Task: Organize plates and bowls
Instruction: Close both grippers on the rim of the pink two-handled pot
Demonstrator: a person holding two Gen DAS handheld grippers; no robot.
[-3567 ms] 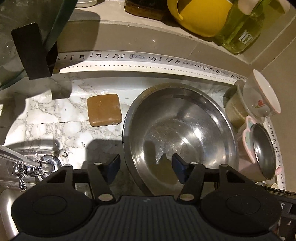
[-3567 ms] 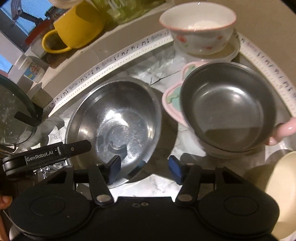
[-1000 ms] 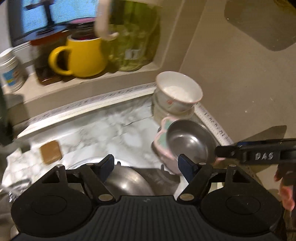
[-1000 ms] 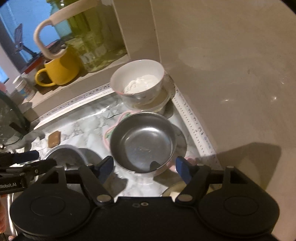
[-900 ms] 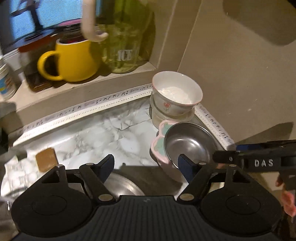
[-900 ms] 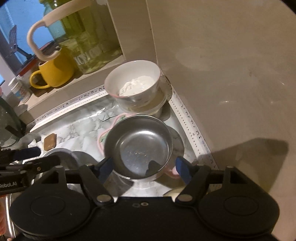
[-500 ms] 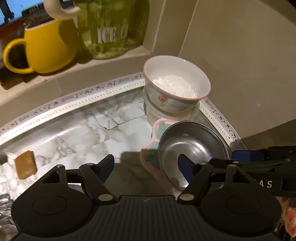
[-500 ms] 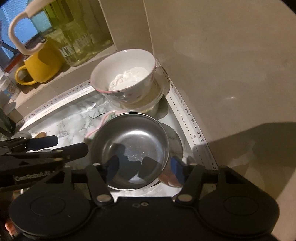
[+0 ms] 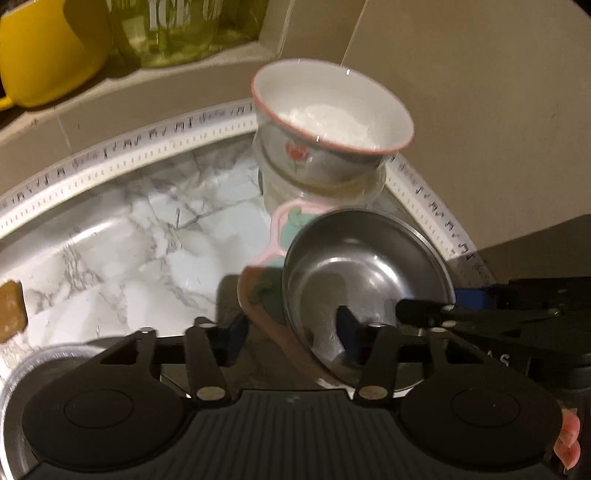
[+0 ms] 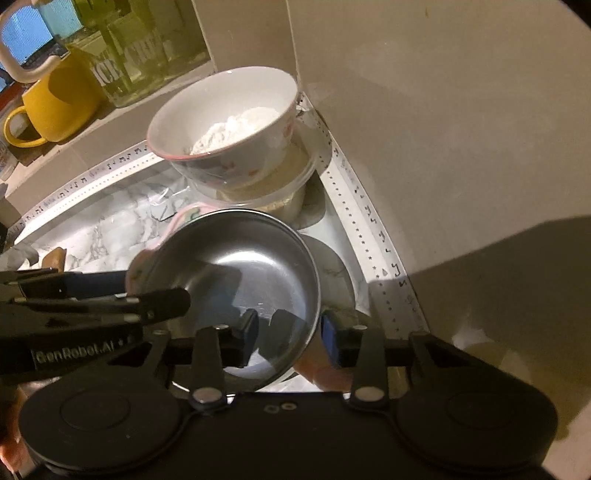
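Note:
A small steel bowl (image 9: 364, 273) (image 10: 236, 269) sits in a pink dish (image 9: 280, 229) in the counter's corner. Behind it a white bowl with a pink rim and a rose (image 9: 332, 122) (image 10: 225, 122), holding white powder, rests on a clear glass bowl (image 9: 321, 192). My left gripper (image 9: 290, 334) is open, its jaws astride the steel bowl's left rim and the pink dish. My right gripper (image 10: 290, 334) is open, its jaws astride the steel bowl's near right rim. Each gripper shows from the side in the other's view.
A yellow mug (image 10: 55, 103) and a green glass jar (image 9: 184, 29) stand on the ledge behind. A brown soap bar (image 9: 11, 310) lies on the marble counter at left. A large steel bowl's rim (image 9: 22, 365) shows at lower left. Walls close the corner at right.
Both grippers have moved in from the large steel bowl to the corner stack. Their jaws now straddle the small steel bowl's rim from both sides, and the right jaws have narrowed.

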